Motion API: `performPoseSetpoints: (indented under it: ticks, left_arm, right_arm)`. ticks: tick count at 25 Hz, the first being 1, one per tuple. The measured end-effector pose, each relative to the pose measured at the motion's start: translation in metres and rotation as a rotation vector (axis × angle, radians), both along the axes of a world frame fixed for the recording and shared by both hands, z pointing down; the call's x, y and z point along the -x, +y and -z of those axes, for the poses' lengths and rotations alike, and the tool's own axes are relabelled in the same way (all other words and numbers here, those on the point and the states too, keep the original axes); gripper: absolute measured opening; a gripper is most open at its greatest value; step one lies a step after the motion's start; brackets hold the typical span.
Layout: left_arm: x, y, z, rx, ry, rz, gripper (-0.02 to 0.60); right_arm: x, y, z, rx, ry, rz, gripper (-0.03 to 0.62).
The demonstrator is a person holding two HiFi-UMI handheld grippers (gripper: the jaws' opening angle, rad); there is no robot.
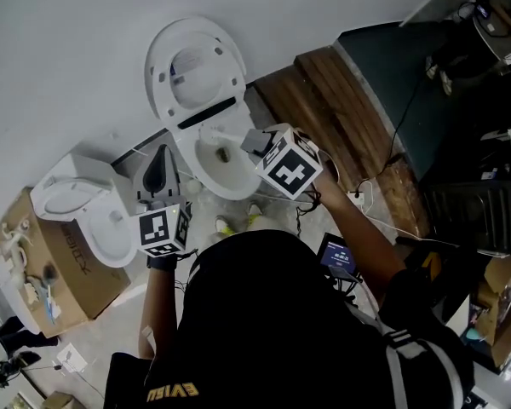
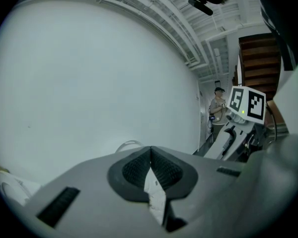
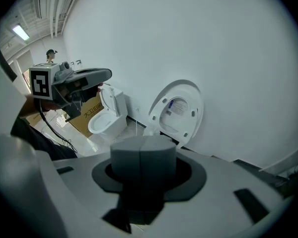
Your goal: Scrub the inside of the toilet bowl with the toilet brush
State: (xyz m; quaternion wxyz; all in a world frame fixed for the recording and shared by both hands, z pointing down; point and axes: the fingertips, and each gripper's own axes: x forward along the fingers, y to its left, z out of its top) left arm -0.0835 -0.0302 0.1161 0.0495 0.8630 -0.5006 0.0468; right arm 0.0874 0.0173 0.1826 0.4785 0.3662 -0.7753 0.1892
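left gripper [image 2: 150,157] and right gripper [image 3: 143,148] both pinched shut, empty. toilet bowl [image 1: 206,170] lies open just beyond the right one. no toilet brush shows: fits before fetching it or after stowing it.

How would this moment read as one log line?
left gripper shut, empty | right gripper shut, empty | toilet lid raised | brush not seen | scrubbing not begun
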Motion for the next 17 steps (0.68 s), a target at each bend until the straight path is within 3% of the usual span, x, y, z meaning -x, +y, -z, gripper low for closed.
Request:
performPoseSetpoints:
  ticks: [17]
  left_arm:
    - [-0.008, 0.011, -0.007, 0.024, -0.015, -0.023, 0.009]
  right_arm:
    - [-0.003, 0.011, 0.002, 0.008, -0.008, 0.013, 0.160]
